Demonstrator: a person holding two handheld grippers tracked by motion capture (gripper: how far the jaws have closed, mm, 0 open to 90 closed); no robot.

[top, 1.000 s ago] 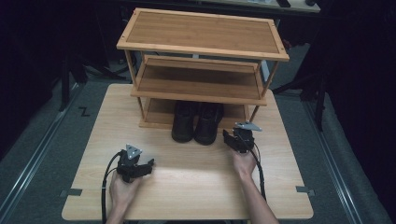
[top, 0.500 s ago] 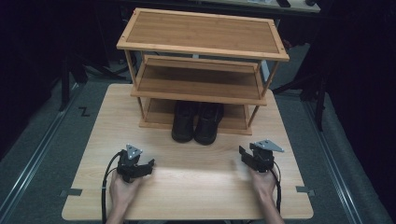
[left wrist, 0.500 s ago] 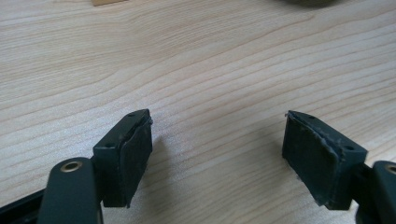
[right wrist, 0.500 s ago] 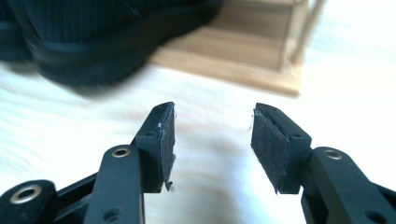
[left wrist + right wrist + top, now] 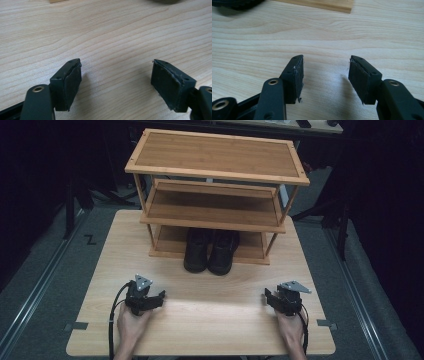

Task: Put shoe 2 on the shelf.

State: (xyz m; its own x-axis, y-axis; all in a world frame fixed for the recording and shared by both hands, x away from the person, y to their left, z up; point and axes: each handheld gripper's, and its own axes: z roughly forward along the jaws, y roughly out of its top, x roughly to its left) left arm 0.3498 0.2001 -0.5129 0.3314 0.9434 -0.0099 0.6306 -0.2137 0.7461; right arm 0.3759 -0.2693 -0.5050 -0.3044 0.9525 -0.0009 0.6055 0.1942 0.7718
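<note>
Your pair of black shoes (image 5: 211, 251) stands on the bottom level of the wooden shoe rack (image 5: 215, 185), toes poking out over the bench (image 5: 200, 320). Your left gripper (image 5: 155, 298) rests on the bench in front of the rack, off to its left, jaws spread wide with only bare wood between them. Your right gripper (image 5: 267, 296) sits in front of the rack's right end, well apart from the shoes; its jaws have just been opening and hold nothing.

Light wood table (image 5: 210, 320) on grey floor (image 5: 45, 270); dark surroundings; metal rail (image 5: 30, 290) along floor left; black "Z" mark (image 5: 90, 239) near table's far-left corner.
</note>
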